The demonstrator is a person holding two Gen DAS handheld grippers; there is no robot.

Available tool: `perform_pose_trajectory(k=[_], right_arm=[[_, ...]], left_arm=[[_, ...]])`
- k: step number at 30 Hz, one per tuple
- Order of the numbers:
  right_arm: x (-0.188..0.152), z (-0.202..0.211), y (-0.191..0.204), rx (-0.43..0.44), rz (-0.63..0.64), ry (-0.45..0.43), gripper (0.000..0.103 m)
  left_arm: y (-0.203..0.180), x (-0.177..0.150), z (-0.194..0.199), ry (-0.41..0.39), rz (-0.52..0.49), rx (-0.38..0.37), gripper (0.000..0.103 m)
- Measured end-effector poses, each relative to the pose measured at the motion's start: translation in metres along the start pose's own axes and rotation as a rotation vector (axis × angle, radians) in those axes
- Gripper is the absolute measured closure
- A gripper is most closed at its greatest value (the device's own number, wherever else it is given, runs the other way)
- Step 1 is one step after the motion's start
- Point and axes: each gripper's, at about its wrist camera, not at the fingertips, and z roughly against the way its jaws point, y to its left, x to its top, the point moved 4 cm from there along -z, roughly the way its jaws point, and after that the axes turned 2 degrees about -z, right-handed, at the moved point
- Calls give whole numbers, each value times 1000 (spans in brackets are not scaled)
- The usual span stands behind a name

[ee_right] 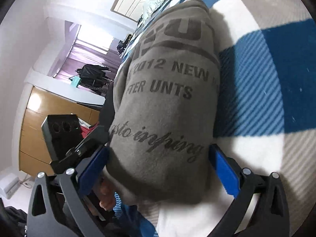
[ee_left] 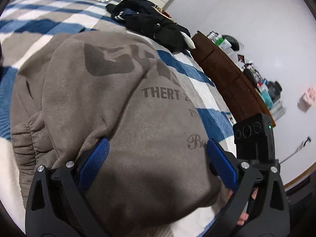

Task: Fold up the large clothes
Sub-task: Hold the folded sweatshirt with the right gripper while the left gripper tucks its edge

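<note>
Sweatshirt (ee_left: 110, 106) in grey-brown fleece, printed with dark lettering, is seen lying on the blue, white and grey striped bedspread (ee_left: 207, 90), already gathered into a thick, narrowed bundle. The folding is judged to be well under way: one ribbed cuff (ee_left: 25, 144) is tucked at the sweatshirt's side, though a final fold and squaring-up appear to be left. The left gripper (ee_left: 158, 158) is held with jaws spread wide over the sweatshirt's near end, nothing clamped. The right gripper (ee_right: 160, 167) is likewise released, its blue pads (ee_right: 225, 173) standing either side of the bundle. Beyond the sweatshirt, a heap of dark clothes (ee_left: 150, 23) and a cluttered brown cabinet (ee_left: 227, 75) are shown only by the left camera; a pale wooden dresser (ee_right: 45, 118) and a window are shown only by the right.
</note>
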Motion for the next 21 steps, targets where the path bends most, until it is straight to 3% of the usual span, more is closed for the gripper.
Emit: perform_pose_trajectory(k=[7, 10, 13, 16, 21], right_arm=[[4, -4, -1, 28, -18, -6, 4], [5, 6, -9, 34, -43, 1, 4], [7, 13, -6, 12, -42, -12, 4], [5, 14, -4, -5, -41, -14, 4], [0, 15, 7, -55, -17, -22, 4]], left_arm=[[-2, 7, 30, -47, -12, -39, 6], [-2, 16, 62, -86, -98, 61, 6], [23, 37, 83, -72, -101, 156, 6], [61, 61, 86, -13, -68, 191, 6], [117, 92, 53, 105, 22, 175, 6]])
